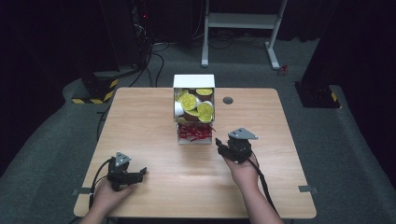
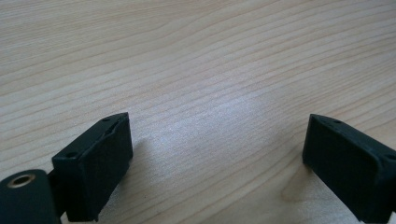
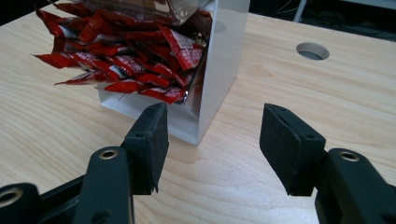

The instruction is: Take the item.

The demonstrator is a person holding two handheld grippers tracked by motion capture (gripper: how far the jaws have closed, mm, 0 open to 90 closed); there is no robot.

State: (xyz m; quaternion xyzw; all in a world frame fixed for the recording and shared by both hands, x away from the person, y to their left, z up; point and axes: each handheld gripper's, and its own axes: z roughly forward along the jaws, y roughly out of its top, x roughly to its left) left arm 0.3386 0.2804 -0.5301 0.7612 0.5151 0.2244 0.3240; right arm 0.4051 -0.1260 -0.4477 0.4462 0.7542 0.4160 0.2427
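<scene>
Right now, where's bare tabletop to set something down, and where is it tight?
Bare wood lies left of the white box, out to the table edge, and between the left gripper and right gripper. Right of the box is free too, bar the round hole. Tightest is the box front, where red packets spill near the right gripper's open jaws.

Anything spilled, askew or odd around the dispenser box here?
Red packets bulge out of the white box's open lower front, some poking past its edge, but none lie loose on the table. Otherwise nothing stands out.

Bright tabletop, dark surroundings, soft blur
</scene>
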